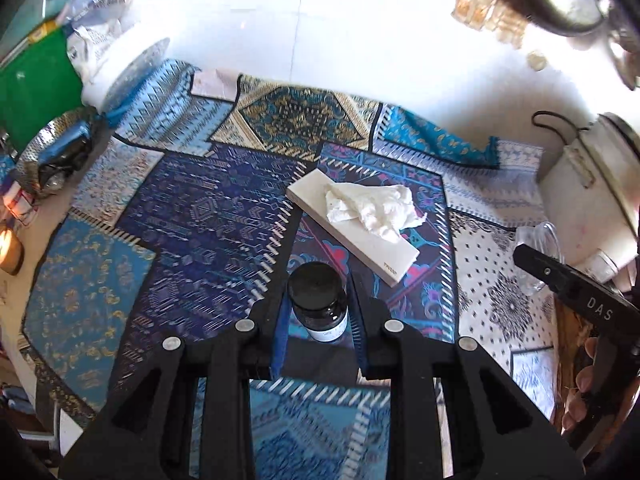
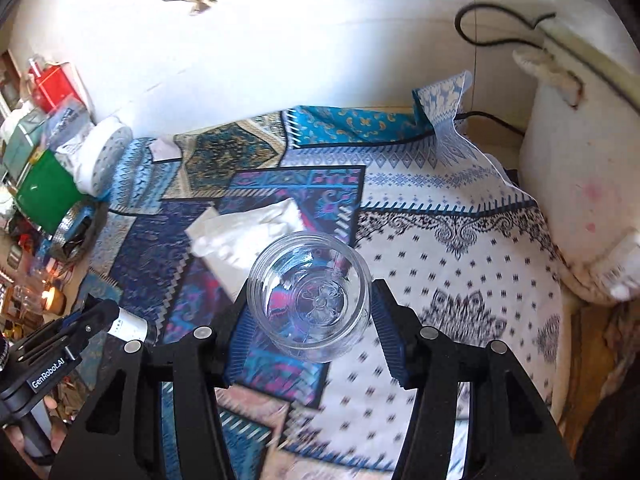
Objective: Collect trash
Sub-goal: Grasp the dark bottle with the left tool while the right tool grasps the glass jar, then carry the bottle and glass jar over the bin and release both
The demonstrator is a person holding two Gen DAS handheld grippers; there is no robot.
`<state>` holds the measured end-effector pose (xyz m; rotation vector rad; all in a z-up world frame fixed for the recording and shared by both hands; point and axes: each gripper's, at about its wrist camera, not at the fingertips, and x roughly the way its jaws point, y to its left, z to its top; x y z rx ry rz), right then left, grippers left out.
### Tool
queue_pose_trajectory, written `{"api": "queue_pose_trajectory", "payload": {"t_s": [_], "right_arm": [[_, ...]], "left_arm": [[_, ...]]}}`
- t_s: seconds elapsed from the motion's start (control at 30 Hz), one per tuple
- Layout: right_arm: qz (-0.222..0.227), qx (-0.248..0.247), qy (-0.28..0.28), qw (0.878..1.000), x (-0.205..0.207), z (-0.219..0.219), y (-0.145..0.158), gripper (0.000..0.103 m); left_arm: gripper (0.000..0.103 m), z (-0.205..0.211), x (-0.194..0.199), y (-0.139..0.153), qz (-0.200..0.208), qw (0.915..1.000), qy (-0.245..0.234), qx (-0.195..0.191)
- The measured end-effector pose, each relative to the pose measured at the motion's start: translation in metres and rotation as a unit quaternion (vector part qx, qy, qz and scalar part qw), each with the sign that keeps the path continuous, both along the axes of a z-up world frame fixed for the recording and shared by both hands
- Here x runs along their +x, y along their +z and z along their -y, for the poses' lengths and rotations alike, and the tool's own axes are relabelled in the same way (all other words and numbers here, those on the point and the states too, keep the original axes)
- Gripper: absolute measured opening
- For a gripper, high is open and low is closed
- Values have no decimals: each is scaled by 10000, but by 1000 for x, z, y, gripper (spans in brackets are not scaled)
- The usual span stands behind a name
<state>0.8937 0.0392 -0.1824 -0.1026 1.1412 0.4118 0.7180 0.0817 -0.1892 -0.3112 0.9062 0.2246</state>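
Left gripper (image 1: 318, 312) jaws clamp a small dark glass bottle (image 1: 319, 304), rigid, breakable; right gripper (image 2: 310, 312) jaws pinch a clear, slippery plastic jar (image 2: 308, 294) at its sides.

We hold a dark bottle (image 1: 318, 303) clamped in the left tongs (image 1: 318, 312), above a patterned cloth (image 1: 192, 216). Ahead, a crumpled tissue (image 1: 372, 206) lies on a white box (image 1: 352, 228). At far right, the right tongs (image 1: 536, 256) carry a clear jar (image 1: 538, 240).
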Motion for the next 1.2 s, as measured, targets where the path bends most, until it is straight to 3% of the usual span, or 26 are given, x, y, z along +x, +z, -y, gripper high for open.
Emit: {"api": "queue_pose_trajectory", "payload": {"t_s": [0.17, 0.37, 0.53, 0.7, 0.93, 1.2], "right_arm": [[256, -51, -60, 9996, -68, -23, 22, 52], [397, -22, -302, 9988, -173, -51, 29, 52], [336, -19, -445, 9984, -250, -63, 21, 52], [-70, -21, -542, 9985, -306, -68, 4, 52], [-370, -195, -455, 9981, -361, -60, -26, 52], [-888, -399, -542, 9938, -385, -21, -102, 52]], "left_arm": [[27, -13, -73, 25, 404, 9989, -252, 29], [27, -40, -173, 29, 587, 9964, -603, 81], [27, -58, -250, 19, 486, 9954, -804, 165], [27, -70, -307, -3, 68, 9956, -925, 121], [27, -63, -350, -51, -357, 9937, -1059, -59], [27, -26, -352, -164, -1216, 9847, -1208, -301]]}}
